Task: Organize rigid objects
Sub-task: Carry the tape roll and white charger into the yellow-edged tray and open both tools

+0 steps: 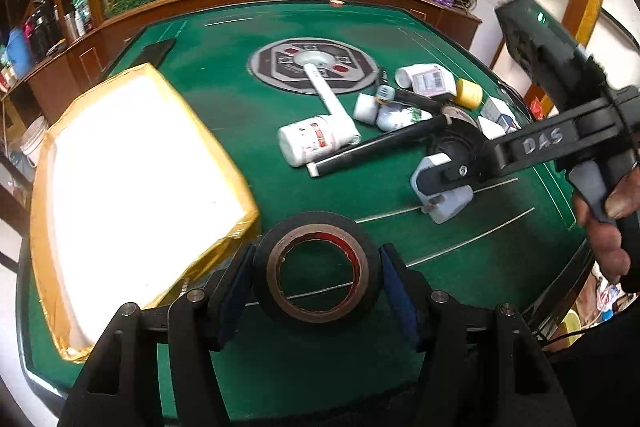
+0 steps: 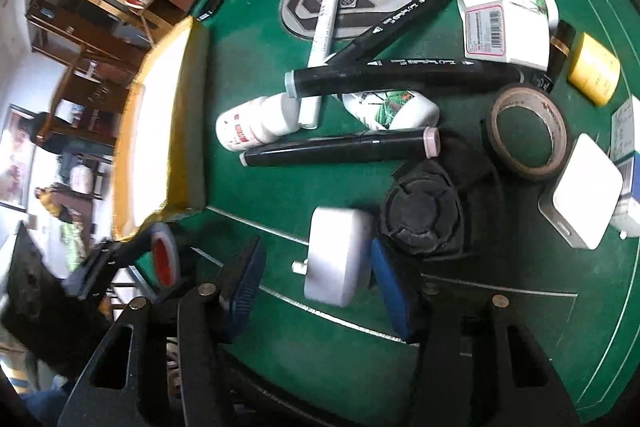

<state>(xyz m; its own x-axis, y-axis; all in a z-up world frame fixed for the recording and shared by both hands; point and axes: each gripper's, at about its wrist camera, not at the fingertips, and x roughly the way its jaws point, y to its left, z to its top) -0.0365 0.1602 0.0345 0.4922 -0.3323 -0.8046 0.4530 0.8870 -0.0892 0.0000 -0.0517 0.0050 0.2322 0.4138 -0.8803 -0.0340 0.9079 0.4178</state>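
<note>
My left claw (image 1: 318, 269) grips a black roll of tape with a brown cardboard core (image 1: 318, 267), pads pressed on both sides, lifted above the green felt table (image 1: 224, 115) beside the open yellow-edged cardboard box (image 1: 132, 187). My right claw (image 2: 314, 275) stands half wide around a white rounded plastic plug (image 2: 338, 255); the right pad is at its edge, the left apart. Ahead lies a crowded pile: black marker pens (image 2: 400, 77), white bottles (image 2: 248, 125). Bare felt lies nearest me.

"DAS" in pale letters on the right claw (image 1: 438, 187) arm, barcode label on white box (image 2: 506, 31), digits unreadable
</note>
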